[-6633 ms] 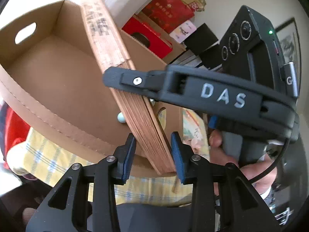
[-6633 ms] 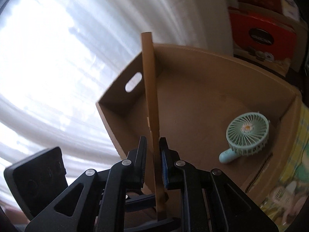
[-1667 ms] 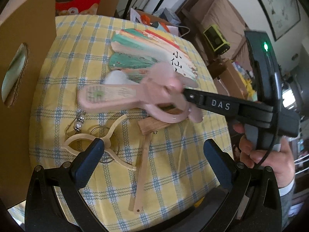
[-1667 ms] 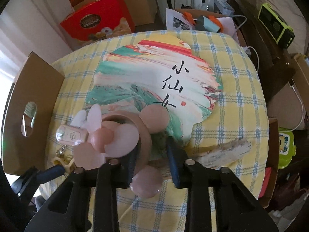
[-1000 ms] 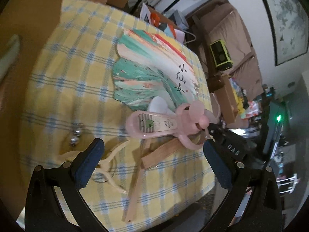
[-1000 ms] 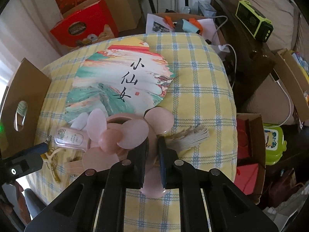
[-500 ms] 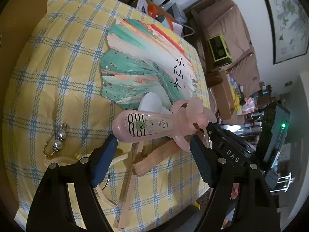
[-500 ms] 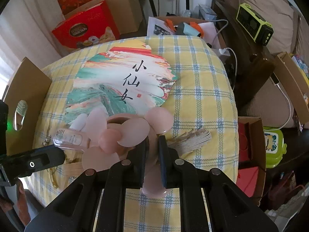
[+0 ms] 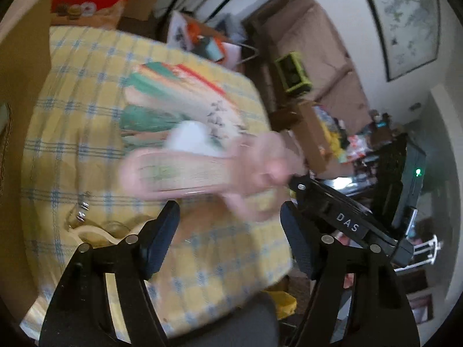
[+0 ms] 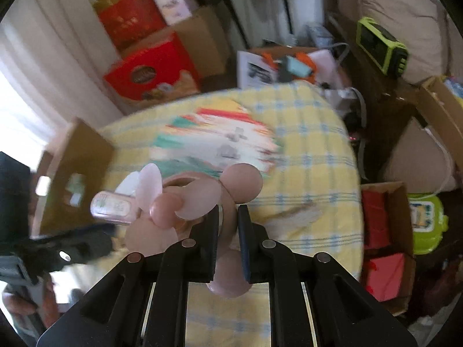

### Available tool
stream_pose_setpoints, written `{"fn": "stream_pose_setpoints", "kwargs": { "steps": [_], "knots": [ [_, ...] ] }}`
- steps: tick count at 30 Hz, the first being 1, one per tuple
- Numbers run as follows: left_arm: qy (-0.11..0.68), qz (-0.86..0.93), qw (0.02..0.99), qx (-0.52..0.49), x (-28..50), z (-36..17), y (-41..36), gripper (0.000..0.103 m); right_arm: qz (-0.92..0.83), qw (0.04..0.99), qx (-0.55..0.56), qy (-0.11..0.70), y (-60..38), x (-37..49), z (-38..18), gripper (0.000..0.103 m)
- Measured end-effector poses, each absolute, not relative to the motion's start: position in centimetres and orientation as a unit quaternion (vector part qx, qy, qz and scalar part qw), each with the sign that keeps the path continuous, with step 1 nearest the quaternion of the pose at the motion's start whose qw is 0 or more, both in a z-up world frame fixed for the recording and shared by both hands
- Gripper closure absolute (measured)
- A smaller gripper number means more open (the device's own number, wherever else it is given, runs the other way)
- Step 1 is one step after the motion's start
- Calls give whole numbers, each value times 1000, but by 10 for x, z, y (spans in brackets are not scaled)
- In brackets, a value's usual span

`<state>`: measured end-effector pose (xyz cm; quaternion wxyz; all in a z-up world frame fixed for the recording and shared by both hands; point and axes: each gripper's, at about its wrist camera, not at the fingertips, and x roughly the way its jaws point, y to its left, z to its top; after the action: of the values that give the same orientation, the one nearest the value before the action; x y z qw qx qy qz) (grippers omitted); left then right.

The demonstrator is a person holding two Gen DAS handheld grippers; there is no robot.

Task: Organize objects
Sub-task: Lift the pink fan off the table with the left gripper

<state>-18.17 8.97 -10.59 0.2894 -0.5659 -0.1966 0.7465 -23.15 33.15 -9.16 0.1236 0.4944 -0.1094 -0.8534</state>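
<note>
**A:** What lies along the edges of the tabletop (image 10: 318, 150)?

**B:** A yellow checked cloth covers it. The cardboard box (image 10: 75, 173) stands at its left edge, handle cut-out facing the cameras. The painted paper fan (image 10: 220, 141) lies flat toward the far edge. Near the front edge, in the left wrist view, a cream-coloured clip (image 9: 95, 232) and a small beaded hook (image 9: 82, 212) rest on the cloth. The right-hand half of the cloth is mostly bare, save for a blurred wooden folding fan (image 10: 301, 217).

**A:** And the room beyond?

**B:** Red gift boxes (image 10: 150, 72) and cartons stand past the far edge; a green radio (image 10: 382, 46) sits on a dark sideboard to the right, with a brown sofa behind it.

**A:** The grippers?

**B:** The right gripper (image 10: 228, 225) has its tongs nearly together, pinched on the ring guard of the pink handheld fan (image 10: 185, 202), which hangs above the cloth with its handle pointing toward the box. The left gripper (image 9: 228, 231) reaches in from the front edge, tongs spread wide and holding nothing; the blurred fan's handle (image 9: 173, 173) lies crosswise just beyond them.
</note>
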Motion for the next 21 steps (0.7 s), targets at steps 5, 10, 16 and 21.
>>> {"fn": "stream_pose_setpoints", "kwargs": {
  "steps": [5, 10, 16, 21],
  "knots": [
    [-193, 763, 302, -539, -173, -74, 81, 35, -870, 146, 466, -69, 292, -220, -58, 91],
    [-201, 770, 263, -545, -178, -78, 59, 31, -864, 151, 476, -59, 275, -218, -56, 91],
    [-209, 768, 205, -570, -185, -115, 33, 12, -858, 141, 489, -69, 286, -217, -75, 91],
    [-214, 757, 193, -587, -196, -145, 37, 12, -854, 123, 501, -73, 302, -219, -92, 94]
  ]
}}
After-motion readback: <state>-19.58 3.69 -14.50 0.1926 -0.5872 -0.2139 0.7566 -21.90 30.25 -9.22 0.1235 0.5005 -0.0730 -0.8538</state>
